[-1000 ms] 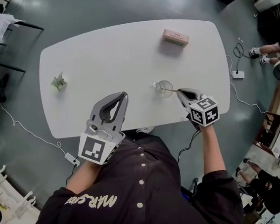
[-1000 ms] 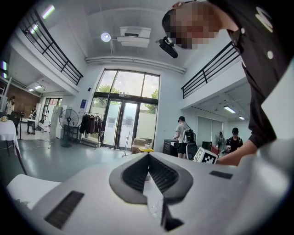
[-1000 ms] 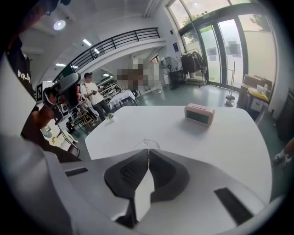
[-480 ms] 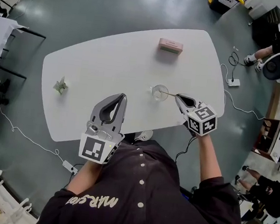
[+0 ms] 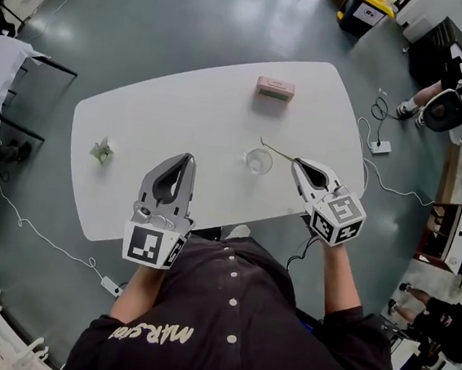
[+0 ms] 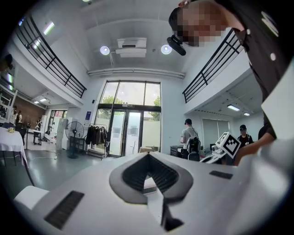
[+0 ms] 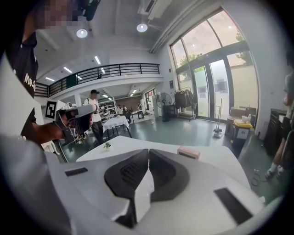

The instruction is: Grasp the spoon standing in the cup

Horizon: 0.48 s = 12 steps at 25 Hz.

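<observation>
A clear glass cup (image 5: 258,161) stands on the white table (image 5: 181,109), near its front edge. Above and just right of it hangs a thin metal spoon (image 5: 277,150), slanting up to the left, out of the cup. My right gripper (image 5: 297,161) is shut on the spoon's near end; in the right gripper view the right gripper (image 7: 148,150) shows its jaws pressed together, and the spoon is hidden there. My left gripper (image 5: 188,159) hovers left of the cup with its jaws together and nothing in them; the left gripper view shows the left gripper (image 6: 149,154) the same way.
A pink box (image 5: 275,88) lies at the table's far side and shows as the pink box (image 7: 188,152) ahead of the right jaws. A small green plant (image 5: 101,152) sits near the left end. Cables and a power strip (image 5: 380,145) lie on the floor; people sit at right.
My right gripper has risen with the spoon, which was leaning in the cup and now hangs clear above it. The left gripper has lifted slightly.
</observation>
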Tool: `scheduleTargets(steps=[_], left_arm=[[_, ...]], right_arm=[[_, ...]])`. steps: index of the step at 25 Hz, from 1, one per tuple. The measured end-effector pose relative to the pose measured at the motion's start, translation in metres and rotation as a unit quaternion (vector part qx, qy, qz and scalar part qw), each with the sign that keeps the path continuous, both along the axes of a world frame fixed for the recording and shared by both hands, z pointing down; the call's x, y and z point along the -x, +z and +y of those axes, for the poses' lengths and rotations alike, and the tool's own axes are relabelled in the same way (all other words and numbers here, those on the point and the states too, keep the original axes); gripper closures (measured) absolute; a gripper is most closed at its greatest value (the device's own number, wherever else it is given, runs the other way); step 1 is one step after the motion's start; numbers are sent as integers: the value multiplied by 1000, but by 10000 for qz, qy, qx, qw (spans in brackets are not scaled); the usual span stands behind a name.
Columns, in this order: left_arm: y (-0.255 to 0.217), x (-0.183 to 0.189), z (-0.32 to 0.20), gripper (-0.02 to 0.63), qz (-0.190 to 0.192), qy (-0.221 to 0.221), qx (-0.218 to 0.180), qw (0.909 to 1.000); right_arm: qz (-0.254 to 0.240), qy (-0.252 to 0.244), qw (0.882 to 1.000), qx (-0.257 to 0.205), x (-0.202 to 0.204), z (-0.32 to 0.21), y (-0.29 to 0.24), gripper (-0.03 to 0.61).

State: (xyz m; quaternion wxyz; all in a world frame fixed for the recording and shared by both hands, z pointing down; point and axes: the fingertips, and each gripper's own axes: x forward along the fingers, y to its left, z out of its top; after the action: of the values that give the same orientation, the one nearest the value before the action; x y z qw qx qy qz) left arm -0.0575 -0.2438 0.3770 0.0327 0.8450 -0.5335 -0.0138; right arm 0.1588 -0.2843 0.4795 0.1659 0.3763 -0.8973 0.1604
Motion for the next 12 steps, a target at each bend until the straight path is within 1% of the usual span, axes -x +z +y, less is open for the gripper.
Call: scheduleTargets(steps=[5,12], left_arm=[[-11,1,-1,606,-32,-37,-177,9998],[-26,4,-1,606,-44,-106,-315,9994]], right_arm=[[-314,346,9971,-601,-3,-4,-46,569],[-637,815,9850,-1385,-12,-4,-104,569]])
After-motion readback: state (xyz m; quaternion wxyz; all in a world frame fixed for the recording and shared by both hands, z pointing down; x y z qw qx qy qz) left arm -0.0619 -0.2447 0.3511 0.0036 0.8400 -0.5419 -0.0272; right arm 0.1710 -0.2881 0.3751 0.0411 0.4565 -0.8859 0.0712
